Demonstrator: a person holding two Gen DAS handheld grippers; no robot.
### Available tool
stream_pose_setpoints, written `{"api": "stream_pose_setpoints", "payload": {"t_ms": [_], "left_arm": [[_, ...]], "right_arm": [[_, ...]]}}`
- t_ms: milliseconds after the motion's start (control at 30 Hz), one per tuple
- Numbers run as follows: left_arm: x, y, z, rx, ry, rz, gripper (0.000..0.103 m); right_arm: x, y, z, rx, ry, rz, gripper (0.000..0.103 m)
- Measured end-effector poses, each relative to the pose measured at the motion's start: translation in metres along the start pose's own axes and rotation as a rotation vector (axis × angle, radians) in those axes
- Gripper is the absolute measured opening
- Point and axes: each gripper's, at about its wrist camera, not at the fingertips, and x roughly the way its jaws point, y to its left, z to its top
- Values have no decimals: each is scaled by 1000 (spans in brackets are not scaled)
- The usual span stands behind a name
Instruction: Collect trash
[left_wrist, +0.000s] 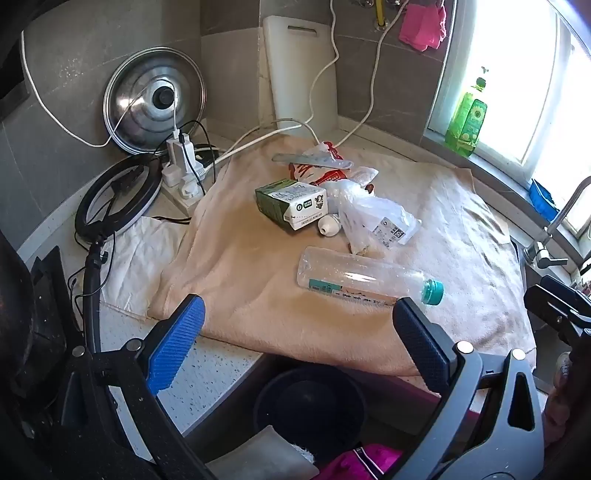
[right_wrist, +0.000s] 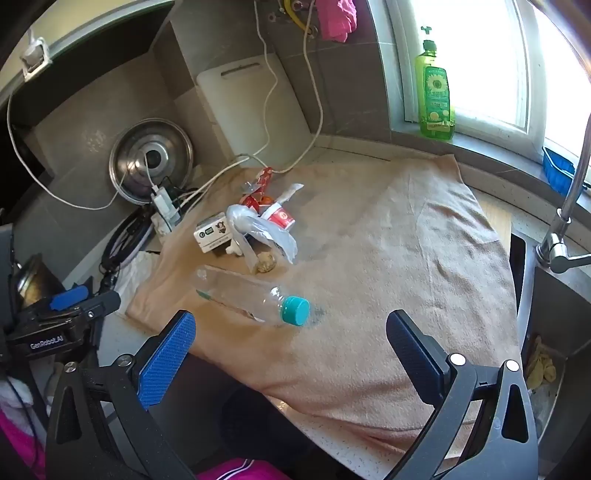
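Several bits of trash lie mid-frame on the towel (left_wrist: 258, 280). I'd pinch the empty, light, slippery bottle (left_wrist: 354, 275) mid-body, then the stiff carton (left_wrist: 291, 203), then the limp bag (left_wrist: 369, 210). Left tool (left_wrist: 299, 317) and right tool (right_wrist: 291, 334) are spread, empty.

Both grippers hung tilted downward, side by side. The left gripper (left_wrist: 297, 325) had its jaws spread wide with nothing between them. The right gripper (right_wrist: 291, 339) matched it, jaws wide apart, its blue pads (right_wrist: 166, 360) gripping nothing.
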Motion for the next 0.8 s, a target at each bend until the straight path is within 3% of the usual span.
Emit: {"api": "stream_pose_setpoints", "payload": {"t_ms": [300, 467, 800], "left_arm": [[9, -1, 5, -9, 24, -12, 103], [9, 17, 16, -8, 6, -5, 103], [13, 16, 7, -15, 4, -7, 103]], "right_arm": [[7, 7, 11, -13, -2, 5, 102], [11, 9, 13, 1, -3, 19, 102], [18, 9, 9, 3, 21, 6, 102]]}}
